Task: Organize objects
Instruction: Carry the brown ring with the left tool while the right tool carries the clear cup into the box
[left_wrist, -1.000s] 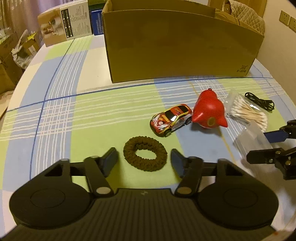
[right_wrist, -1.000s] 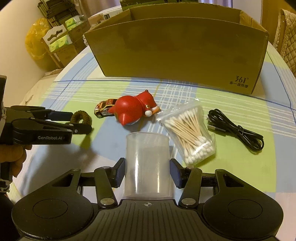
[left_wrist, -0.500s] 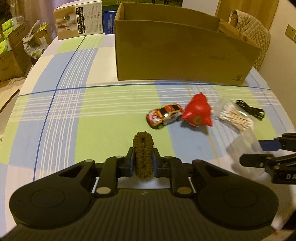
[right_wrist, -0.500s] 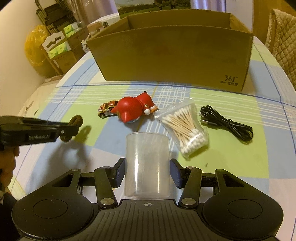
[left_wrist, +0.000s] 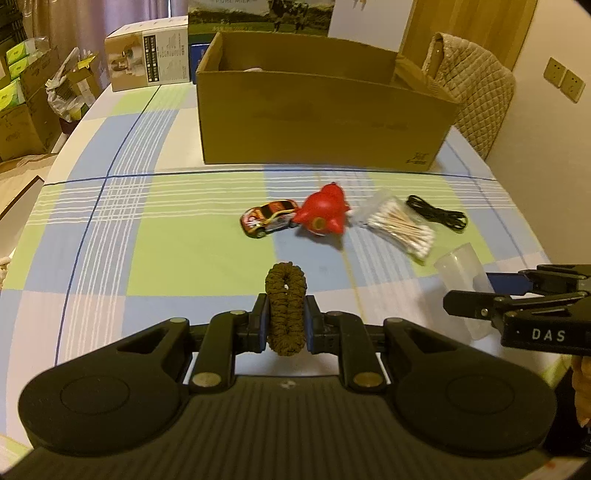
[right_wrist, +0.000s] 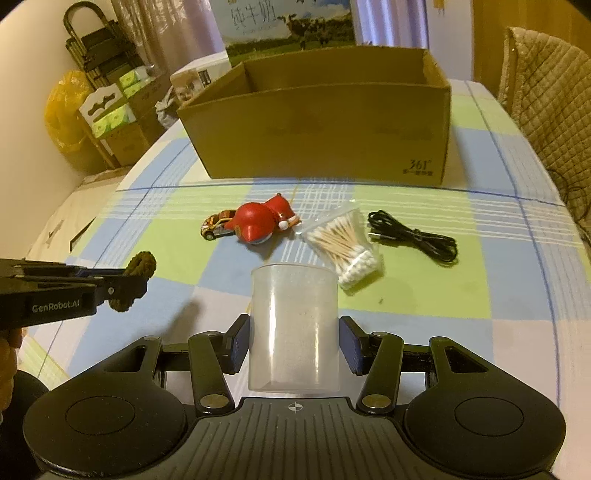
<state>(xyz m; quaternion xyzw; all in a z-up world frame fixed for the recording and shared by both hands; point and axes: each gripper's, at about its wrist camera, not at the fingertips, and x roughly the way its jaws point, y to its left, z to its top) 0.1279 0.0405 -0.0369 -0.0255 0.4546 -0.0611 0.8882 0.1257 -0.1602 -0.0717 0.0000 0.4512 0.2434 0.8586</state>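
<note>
The left gripper (left_wrist: 286, 320) has its jaws clamped on a soft brown scrunchie (left_wrist: 286, 306), lifted off the table (left_wrist: 184, 251). The right gripper (right_wrist: 293, 343) squeezes a clear cup (right_wrist: 293, 325), light and probably slippery; a grip across its middle looks safest. The box (left_wrist: 321, 122) waits behind.

Both views are lit by warm, yellowish indoor light, moderately dim, with a yellow cast laid over the checked tablecloth (left_wrist: 177, 236). Soft, diffuse shadows are thrown on the cloth; a faint grey one is seen below the left gripper (right_wrist: 122, 284) in the right wrist view. No hard glare is seen. Strong fisheye bending is shown toward the edges, and the corners are cut off in black. Slight motion blur is seen on the red toy (left_wrist: 323, 216) and the cardboard box (right_wrist: 321, 136), whose print is softened. Fine grain is spread throughout.
</note>
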